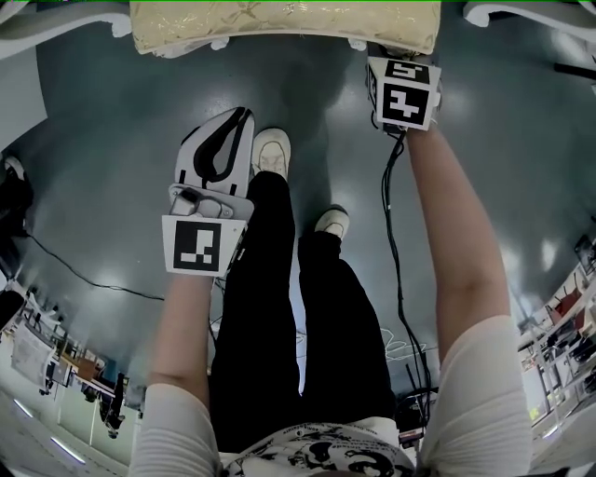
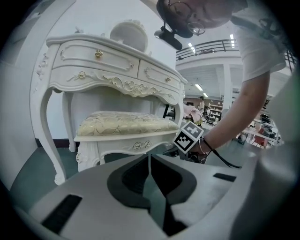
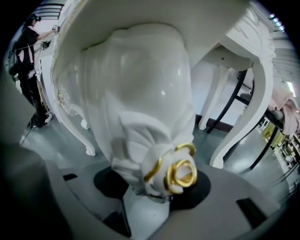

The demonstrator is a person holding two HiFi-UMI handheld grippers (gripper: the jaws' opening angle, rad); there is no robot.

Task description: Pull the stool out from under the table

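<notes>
The stool's cream patterned cushion (image 1: 279,23) fills the top of the head view. In the left gripper view the stool (image 2: 124,123) stands under the white ornate dressing table (image 2: 112,70). My right gripper (image 1: 402,70) reaches to the stool's right front corner. In its own view a white carved stool leg (image 3: 140,108) with a gold rose ornament (image 3: 182,173) sits between the jaws, and the right gripper (image 3: 157,197) is shut on it. My left gripper (image 1: 244,116) hangs free above the floor, jaws together and empty, its tips (image 2: 149,157) facing the stool from a distance.
The person's legs and white shoes (image 1: 272,154) stand just in front of the stool. A black cable (image 1: 391,242) trails from the right gripper across the grey floor. Curved table legs (image 3: 243,108) stand beyond the stool. Another person (image 3: 28,70) stands far off.
</notes>
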